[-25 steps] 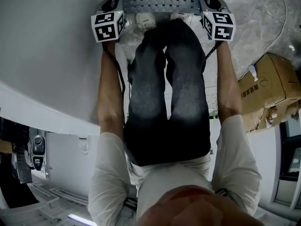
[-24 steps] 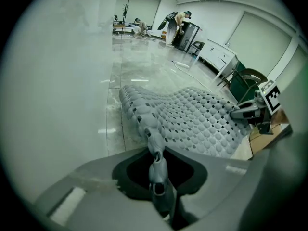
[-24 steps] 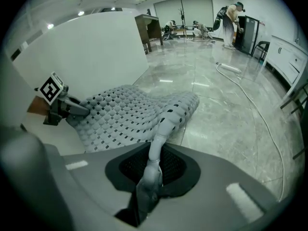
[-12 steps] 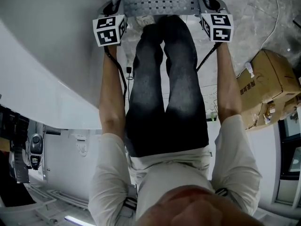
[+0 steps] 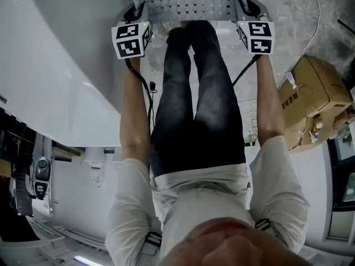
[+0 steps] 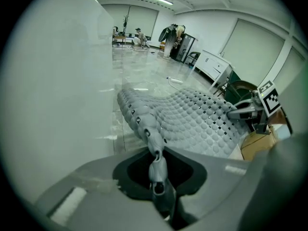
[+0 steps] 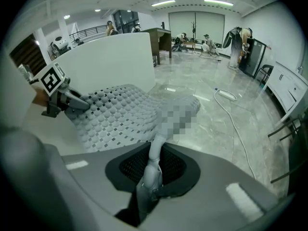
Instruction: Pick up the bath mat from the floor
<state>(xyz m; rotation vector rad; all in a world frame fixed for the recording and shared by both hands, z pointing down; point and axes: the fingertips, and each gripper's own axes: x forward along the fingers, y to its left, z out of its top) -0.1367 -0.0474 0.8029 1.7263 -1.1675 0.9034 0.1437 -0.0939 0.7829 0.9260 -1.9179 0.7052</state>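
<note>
The bath mat (image 5: 186,1) is pale grey, bumpy and full of small square holes. It hangs stretched between my two grippers at the top of the head view, in front of the person's legs (image 5: 197,104). My left gripper (image 5: 136,11) is shut on the mat's left corner, and in the left gripper view the mat's edge (image 6: 147,124) runs down into the closed jaws of that gripper (image 6: 157,170). My right gripper (image 5: 244,7) is shut on the right corner, where a fold of the mat (image 7: 115,117) is pinched between this gripper's (image 7: 150,174) jaws.
A large white curved tub wall (image 5: 50,82) stands close on the left. Cardboard boxes (image 5: 316,93) lie on the right on the marble floor. A thin cable (image 5: 319,15) and a white hose (image 7: 231,114) trail across the floor, with furniture and people far behind.
Both grippers have risen together with the mat held between them. The shoes seen under the mat's edge a second ago are now hidden behind it.
</note>
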